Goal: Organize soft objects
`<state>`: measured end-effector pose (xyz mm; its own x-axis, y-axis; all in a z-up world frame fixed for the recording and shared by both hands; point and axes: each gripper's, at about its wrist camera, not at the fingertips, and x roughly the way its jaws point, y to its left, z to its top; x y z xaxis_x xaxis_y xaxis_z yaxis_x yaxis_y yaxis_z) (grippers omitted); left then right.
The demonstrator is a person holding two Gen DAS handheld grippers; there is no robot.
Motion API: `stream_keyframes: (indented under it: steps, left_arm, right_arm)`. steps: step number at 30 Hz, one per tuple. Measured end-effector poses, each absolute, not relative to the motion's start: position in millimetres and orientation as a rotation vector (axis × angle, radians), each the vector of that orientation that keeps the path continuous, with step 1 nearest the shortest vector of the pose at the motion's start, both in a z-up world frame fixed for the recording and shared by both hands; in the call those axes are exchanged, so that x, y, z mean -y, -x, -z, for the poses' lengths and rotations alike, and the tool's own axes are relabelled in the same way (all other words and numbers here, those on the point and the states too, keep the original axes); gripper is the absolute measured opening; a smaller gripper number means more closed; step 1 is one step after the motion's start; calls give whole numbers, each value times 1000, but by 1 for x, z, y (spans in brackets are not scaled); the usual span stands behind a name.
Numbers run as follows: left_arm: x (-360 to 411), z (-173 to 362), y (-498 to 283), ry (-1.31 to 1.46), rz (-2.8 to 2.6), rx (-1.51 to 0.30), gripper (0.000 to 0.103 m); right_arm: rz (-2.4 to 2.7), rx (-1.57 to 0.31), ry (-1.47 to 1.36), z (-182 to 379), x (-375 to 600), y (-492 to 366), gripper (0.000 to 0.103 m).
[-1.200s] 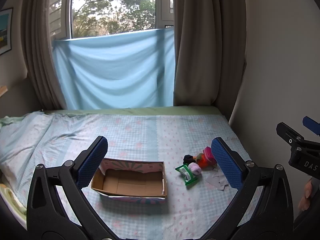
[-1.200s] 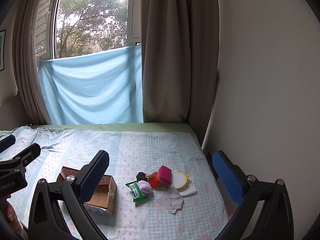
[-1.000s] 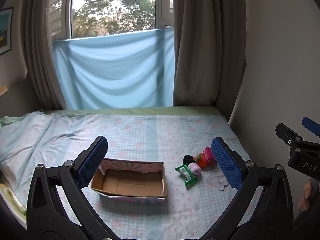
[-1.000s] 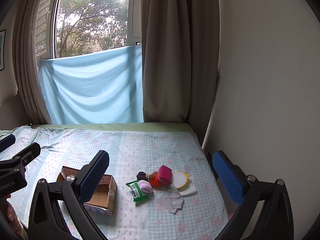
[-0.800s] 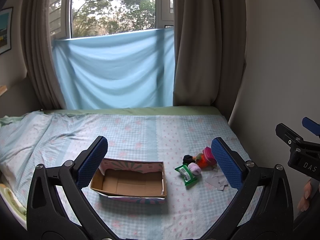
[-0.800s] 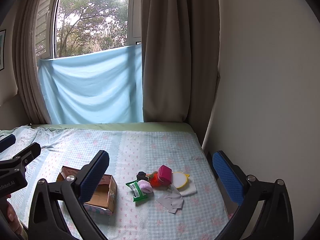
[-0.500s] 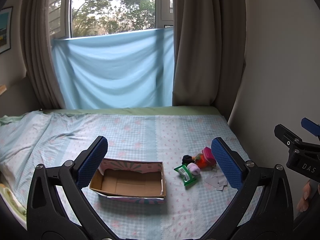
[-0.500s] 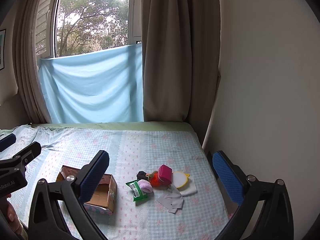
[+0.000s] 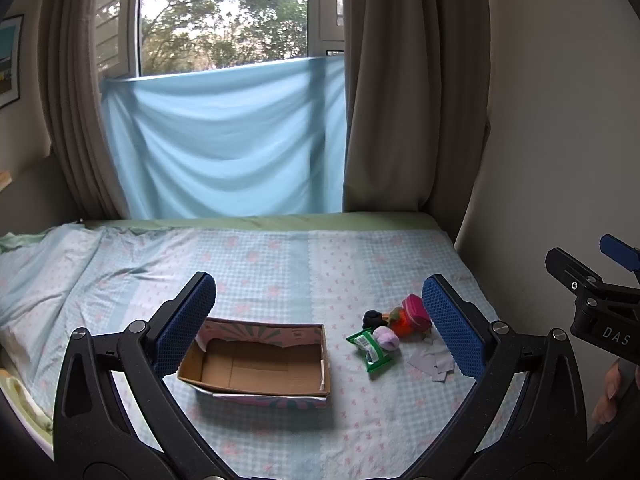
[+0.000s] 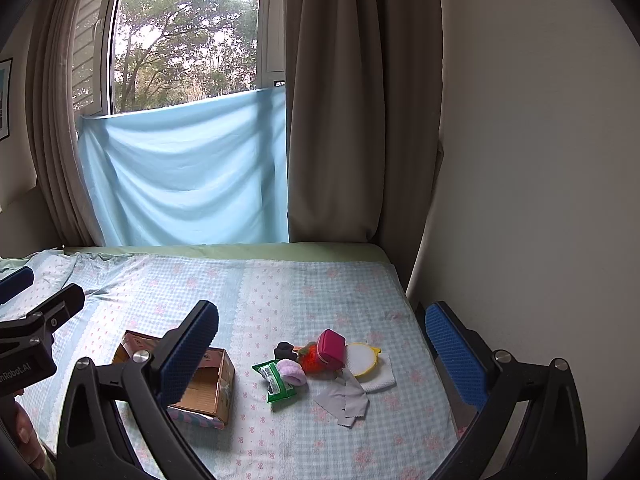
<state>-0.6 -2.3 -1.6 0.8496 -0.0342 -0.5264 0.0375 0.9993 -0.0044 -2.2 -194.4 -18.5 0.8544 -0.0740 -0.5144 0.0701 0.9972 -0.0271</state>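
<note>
An open cardboard box (image 9: 256, 364) lies empty on the bed; it also shows in the right wrist view (image 10: 208, 380). To its right sits a small pile: a green packet (image 10: 278, 380), a lilac soft ball (image 10: 292, 370), a black soft piece (image 10: 285, 349), a red-orange plush (image 10: 312, 360), a magenta pouch (image 10: 331, 343), a yellow-rimmed white pad (image 10: 362, 358) and grey cloth pieces (image 10: 344, 398). My left gripper (image 9: 320, 328) is open and empty, held above the bed before the box. My right gripper (image 10: 320, 344) is open and empty, facing the pile.
The bed (image 9: 280, 264) has a pale blue checked sheet and meets a white wall (image 10: 520, 200) on the right. A blue cloth (image 9: 224, 140) hangs over the window behind, flanked by brown curtains (image 9: 400, 100). Rumpled bedding (image 9: 36, 280) lies at the left.
Both grippers have drifted very slightly; the scene is otherwise the same and both stay open and empty.
</note>
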Motion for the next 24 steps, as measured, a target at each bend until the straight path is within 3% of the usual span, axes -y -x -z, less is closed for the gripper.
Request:
stream_keyframes:
  steps: [24]
  left_arm:
    - [-2, 1, 5, -12, 63, -549, 103]
  right_arm:
    - [67, -542, 0, 17, 193, 2, 103]
